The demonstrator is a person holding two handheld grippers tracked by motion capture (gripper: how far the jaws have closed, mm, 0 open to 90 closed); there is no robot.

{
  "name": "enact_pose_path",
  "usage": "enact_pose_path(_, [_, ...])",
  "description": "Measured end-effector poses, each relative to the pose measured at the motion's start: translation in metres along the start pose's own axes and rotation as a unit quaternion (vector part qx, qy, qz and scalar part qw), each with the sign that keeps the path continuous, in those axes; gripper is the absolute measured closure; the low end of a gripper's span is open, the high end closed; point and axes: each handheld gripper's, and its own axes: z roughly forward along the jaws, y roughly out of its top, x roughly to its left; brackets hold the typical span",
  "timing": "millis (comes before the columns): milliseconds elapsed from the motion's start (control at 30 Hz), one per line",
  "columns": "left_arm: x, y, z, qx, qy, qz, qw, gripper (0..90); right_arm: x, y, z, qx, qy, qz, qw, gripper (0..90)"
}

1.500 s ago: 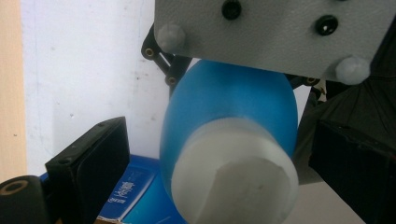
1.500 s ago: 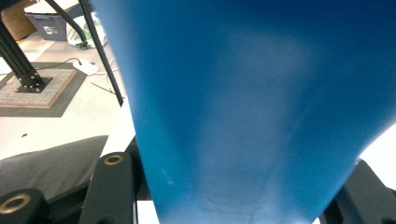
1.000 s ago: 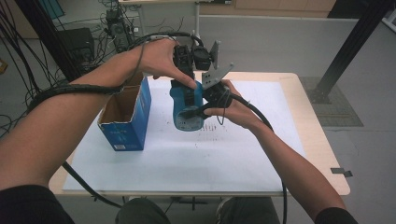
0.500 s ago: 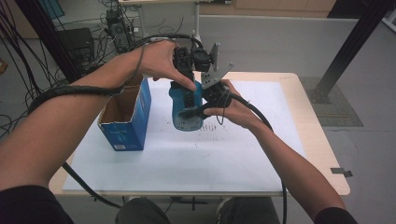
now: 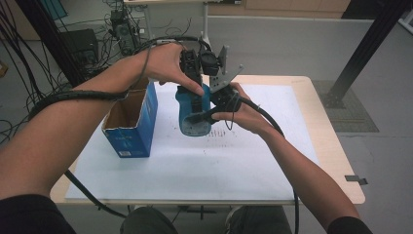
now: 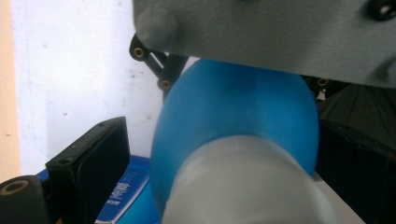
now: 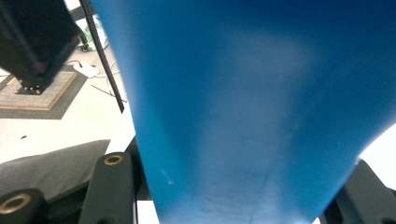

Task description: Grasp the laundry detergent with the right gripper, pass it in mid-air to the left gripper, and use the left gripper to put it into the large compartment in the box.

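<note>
Overhead wide; gripper views close-up.

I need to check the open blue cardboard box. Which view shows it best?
The high view: the open blue cardboard box stands whole on the white table sheet, its brown inside visible. The left gripper view catches just a printed blue corner, likely the box; the right gripper view gives nothing recognisable of it.

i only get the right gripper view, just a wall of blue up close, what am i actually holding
Observer: A blue bottle, held above the white mat by both grippers, in the high view.
Operator: where's the other gripper on it
Observer: The left gripper grips the bottle's top end; its view shows a white cap between its jaws.
Operator: anything nearby on the table
Observer: An open blue cardboard box stands to the bottle's left in the high view.
</note>
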Motion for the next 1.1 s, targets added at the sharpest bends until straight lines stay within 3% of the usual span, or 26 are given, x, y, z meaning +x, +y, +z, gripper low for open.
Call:
enact_pose_path(67, [-0.0005,0.0005,0.0005,0.003,0.000,0.001,1.0000,5.8,0.0015,0.0003,0.0000,-0.001,0.006,0.007,1.0000,43.7])
enact_pose_path(100, [-0.0005,0.0005,0.0005,0.003,0.000,0.001,1.0000,5.8,-0.0004,0.0004,0.0006,-0.004,0.000,-0.007,1.0000,43.7])
enact_pose_path(1100, [-0.0002,0.0022,0.0017,0.006,-0.002,0.003,1.0000,5.9,-0.0013,0.0011,-0.0009,-0.008,-0.002,-0.006,1.0000,43.7])
